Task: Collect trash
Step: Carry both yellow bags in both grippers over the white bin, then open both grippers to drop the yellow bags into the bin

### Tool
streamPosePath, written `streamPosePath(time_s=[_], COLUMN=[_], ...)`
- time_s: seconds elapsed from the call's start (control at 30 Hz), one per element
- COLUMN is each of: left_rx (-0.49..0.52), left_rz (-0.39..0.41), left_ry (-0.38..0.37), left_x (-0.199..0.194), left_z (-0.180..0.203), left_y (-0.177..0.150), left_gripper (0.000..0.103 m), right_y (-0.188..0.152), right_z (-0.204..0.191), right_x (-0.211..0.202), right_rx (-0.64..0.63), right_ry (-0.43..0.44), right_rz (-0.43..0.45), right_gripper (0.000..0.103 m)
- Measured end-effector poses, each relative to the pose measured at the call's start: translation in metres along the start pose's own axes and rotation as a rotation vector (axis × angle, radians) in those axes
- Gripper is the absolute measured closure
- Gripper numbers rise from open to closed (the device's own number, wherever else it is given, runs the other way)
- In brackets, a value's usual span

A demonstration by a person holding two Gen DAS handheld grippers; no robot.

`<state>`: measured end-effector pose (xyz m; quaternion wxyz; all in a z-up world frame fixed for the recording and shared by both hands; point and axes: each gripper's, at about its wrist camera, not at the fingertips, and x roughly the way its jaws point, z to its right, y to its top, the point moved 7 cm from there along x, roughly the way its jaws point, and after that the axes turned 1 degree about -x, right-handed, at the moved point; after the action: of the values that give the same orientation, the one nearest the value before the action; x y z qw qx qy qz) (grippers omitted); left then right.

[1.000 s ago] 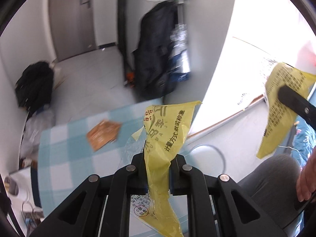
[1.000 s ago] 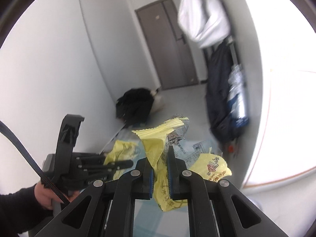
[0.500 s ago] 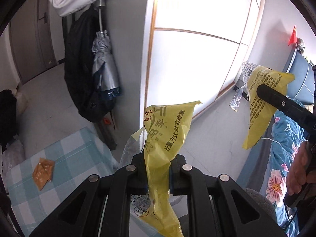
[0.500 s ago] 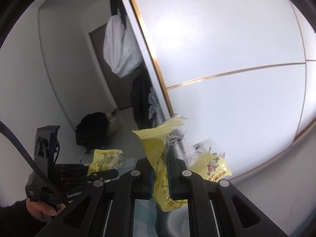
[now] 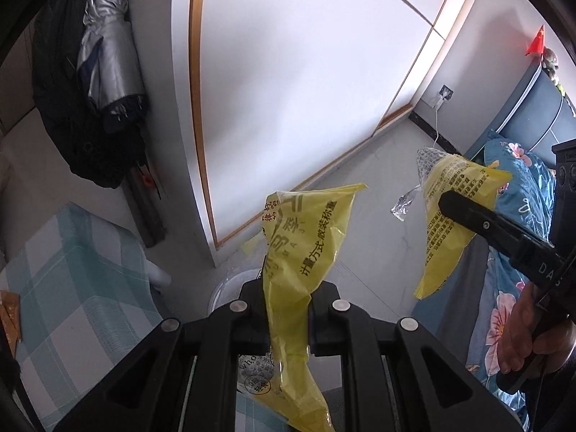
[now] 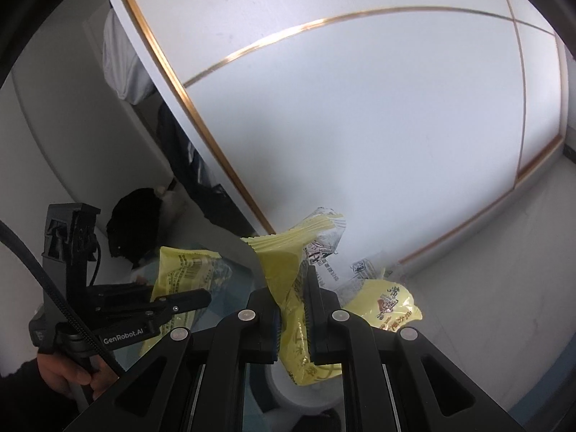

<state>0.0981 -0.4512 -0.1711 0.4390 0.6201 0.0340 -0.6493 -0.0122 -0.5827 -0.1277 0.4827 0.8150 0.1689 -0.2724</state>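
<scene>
In the left wrist view my left gripper (image 5: 288, 309) is shut on a crumpled yellow snack wrapper (image 5: 306, 244) that sticks up between its fingers. To the right, my right gripper (image 5: 464, 212) is shut on another yellow wrapper (image 5: 453, 216) with a clear printed end. The right wrist view shows my right gripper (image 6: 293, 309) clamped on that yellow wrapper (image 6: 284, 270), and a yellow fold with a red mark (image 6: 385, 306) hangs beside it. My left gripper (image 6: 194, 298) is at the left with its wrapper (image 6: 183, 273). A pale round bin rim (image 5: 226, 288) lies below the fingers.
A teal checked tablecloth (image 5: 72, 270) covers a table at the lower left, with an orange wrapper (image 5: 9, 313) at its edge. A white sliding door with gold trim (image 5: 288, 90) fills the middle. A silver umbrella (image 5: 108, 68) hangs at the left, and a floral bed cover (image 5: 518, 194) is at the right.
Both views have swung from the table and hallway to the white door and floor, and the hands have come lower. Each gripper still holds its yellow wrapper. The orange wrapper has slid to the left edge.
</scene>
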Motion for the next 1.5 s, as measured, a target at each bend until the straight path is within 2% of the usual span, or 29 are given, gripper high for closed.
streamPosePath(time_s=[0.33, 0.5, 0.57, 0.83, 0.9, 1.0, 1.13, 1.2, 1.23, 1.33, 1.4, 1.5], left_rx=[-0.080, -0.142, -0.159, -0.212, -0.238, -0.273, -0.323, -0.344, -0.341, -0.331, -0.339, -0.341], left_rz=[-0.178, -0.338, -0.376, -0.469, -0.494, -0.519, -0.554, -0.558, -0.560, -0.543, -0.535, -0.525], left_ry=[-0.044, -0.053, -0.058, -0.065, -0.090, -0.092, -0.076, -0.075, -0.070, -0.043, -0.043, -0.021], left_x=[0.067, 0.100, 0.106, 0.129, 0.135, 0.143, 0.149, 0.151, 0.151, 0.148, 0.146, 0.139], left_z=[-0.011, -0.013, -0.012, -0.014, -0.014, -0.015, -0.023, -0.026, -0.026, -0.029, -0.032, -0.037], left_y=[-0.018, -0.041, -0.047, -0.058, -0.060, -0.060, -0.065, -0.066, -0.066, -0.064, -0.062, -0.060], left_gripper=[0.093, 0.093, 0.093, 0.093, 0.093, 0.091, 0.088, 0.081, 0.071, 0.053, 0.052, 0.051], right_y=[-0.054, -0.085, -0.095, -0.124, -0.124, -0.131, -0.137, -0.142, -0.144, -0.144, -0.146, -0.144], right_z=[0.034, 0.039, 0.040, 0.036, 0.034, 0.030, 0.025, 0.025, 0.025, 0.026, 0.025, 0.024], right_x=[0.076, 0.108, 0.122, 0.163, 0.175, 0.190, 0.204, 0.210, 0.210, 0.220, 0.225, 0.224], right_rx=[0.106, 0.156, 0.178, 0.223, 0.236, 0.262, 0.281, 0.287, 0.287, 0.302, 0.301, 0.295], right_ry=[-0.010, 0.016, 0.029, 0.067, 0.078, 0.096, 0.104, 0.108, 0.111, 0.126, 0.129, 0.143], right_rz=[-0.180, -0.270, -0.298, -0.372, -0.385, -0.412, -0.453, -0.471, -0.475, -0.496, -0.498, -0.489], right_gripper=[0.093, 0.093, 0.093, 0.093, 0.092, 0.091, 0.088, 0.087, 0.087, 0.079, 0.064, 0.053])
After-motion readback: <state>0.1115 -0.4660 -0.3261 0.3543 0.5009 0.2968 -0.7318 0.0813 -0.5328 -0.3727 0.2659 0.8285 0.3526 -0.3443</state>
